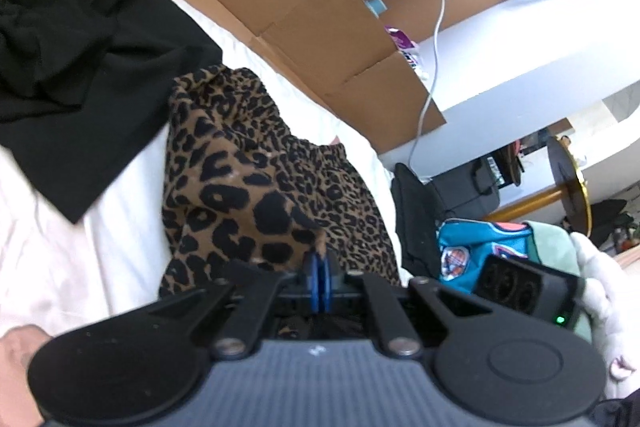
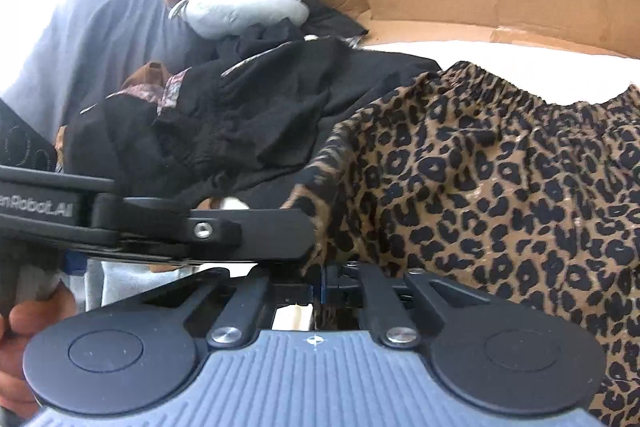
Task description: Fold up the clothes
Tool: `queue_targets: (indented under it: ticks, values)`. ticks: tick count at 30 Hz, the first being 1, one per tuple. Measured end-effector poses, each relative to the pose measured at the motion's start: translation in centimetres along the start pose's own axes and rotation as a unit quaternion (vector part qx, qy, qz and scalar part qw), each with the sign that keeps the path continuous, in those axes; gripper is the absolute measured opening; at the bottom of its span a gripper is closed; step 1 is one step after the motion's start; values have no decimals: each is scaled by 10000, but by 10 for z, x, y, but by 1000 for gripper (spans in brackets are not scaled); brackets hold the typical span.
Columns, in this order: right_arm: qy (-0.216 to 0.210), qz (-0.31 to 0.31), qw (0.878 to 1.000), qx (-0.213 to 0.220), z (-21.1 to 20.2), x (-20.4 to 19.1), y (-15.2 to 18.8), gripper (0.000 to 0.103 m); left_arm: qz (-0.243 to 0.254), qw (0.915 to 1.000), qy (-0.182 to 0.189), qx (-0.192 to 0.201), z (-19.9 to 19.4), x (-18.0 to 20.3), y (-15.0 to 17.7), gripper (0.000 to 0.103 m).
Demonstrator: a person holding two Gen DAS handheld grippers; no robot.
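Note:
A leopard-print garment [image 1: 256, 187] with an elastic waistband lies on a white bed sheet [image 1: 80, 251]. My left gripper [image 1: 321, 263] is shut on an edge of this garment, lifting it. In the right wrist view the same leopard-print garment [image 2: 500, 179] fills the right half. My right gripper [image 2: 322, 281] is shut on its near edge. The left gripper's body [image 2: 160, 231] crosses just to the left of it, close by.
A pile of black clothes [image 1: 64, 39] lies on the bed beside the garment, also in the right wrist view [image 2: 224, 123]. Flattened cardboard [image 1: 304, 11] stands behind the bed. A grey plush toy [image 2: 240, 7], a teal item [image 1: 476, 251] and a white cable [image 1: 436, 39] are nearby.

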State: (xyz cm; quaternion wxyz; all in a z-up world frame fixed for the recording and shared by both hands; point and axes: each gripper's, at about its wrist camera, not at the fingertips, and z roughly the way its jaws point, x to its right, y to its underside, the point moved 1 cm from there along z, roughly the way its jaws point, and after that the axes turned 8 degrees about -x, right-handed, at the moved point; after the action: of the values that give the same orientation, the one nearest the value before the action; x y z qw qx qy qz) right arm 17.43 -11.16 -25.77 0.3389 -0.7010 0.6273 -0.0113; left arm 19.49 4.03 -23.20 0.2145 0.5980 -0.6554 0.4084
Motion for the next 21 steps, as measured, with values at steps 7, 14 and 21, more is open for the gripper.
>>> queue_targets:
  ticks: [7, 14, 21]
  values:
    - [247, 492, 9985, -60, -19, 31, 0, 1, -346, 9978, 11, 563, -18, -8, 0, 18]
    - [415, 492, 9979, -45, -52, 65, -13, 1, -513, 9953, -577, 583, -10, -20, 12, 28]
    - [563, 655, 9961, -165, -87, 109, -31, 1, -357, 9929, -1068, 391, 11, -20, 28, 37]
